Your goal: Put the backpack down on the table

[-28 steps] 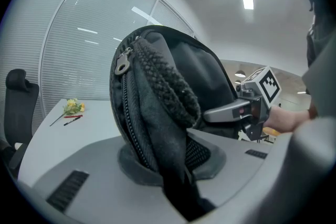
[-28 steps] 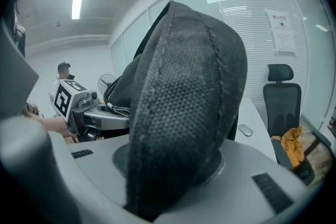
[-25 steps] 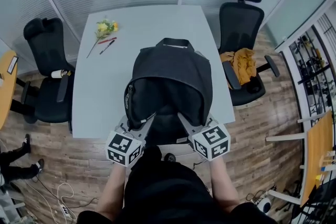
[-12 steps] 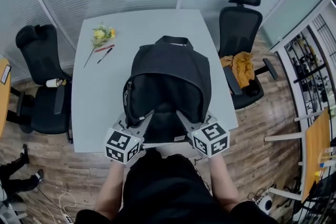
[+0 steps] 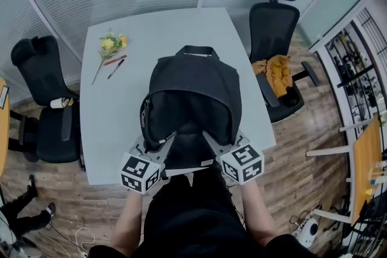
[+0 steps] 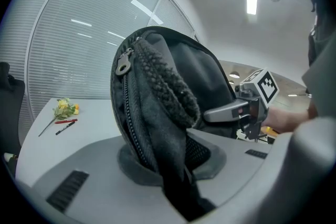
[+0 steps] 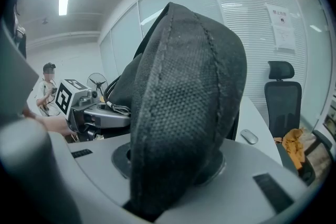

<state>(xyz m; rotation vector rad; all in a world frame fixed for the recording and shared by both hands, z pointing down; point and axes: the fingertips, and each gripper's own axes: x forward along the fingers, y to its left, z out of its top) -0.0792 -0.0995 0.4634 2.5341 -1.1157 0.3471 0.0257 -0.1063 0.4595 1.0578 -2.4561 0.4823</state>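
over the near half of the table (image 5: 115, 106), the head view shows the backpack (image 5: 195, 87) as a dark bulk, its handle (image 5: 199, 50) toward the far side. my left gripper (image 5: 164, 141) and right gripper (image 5: 213, 141) reach into it from the near edge, one on each side. a flower (image 5: 110, 44) and pens (image 5: 113, 63) lie well apart at the far left corner. from up here i cannot tell whether the base rests on the top or hangs just above it.

the left gripper view settles that hand. its jaws are pinched on a padded strap (image 6: 170, 99), which fills the gap between them and hangs down past them. the zip (image 6: 124, 63) runs just beside it, and the rest of the backpack rises above the jaws.

the right gripper view shows the other strap (image 7: 184, 102), a wide mesh pad, wedged between those jaws. they have just been opening a little, yet the fabric looks pressed on both sides, so i read it as a grip. what looks like a mouse (image 7: 249, 137) lies on the table beyond.

i judge this to be the setting-down itself, near its end. next i would lower until the weight sits on the table and both straps go slack. then i would open both grippers together and draw them back toward me without dragging the backpack off the edge.
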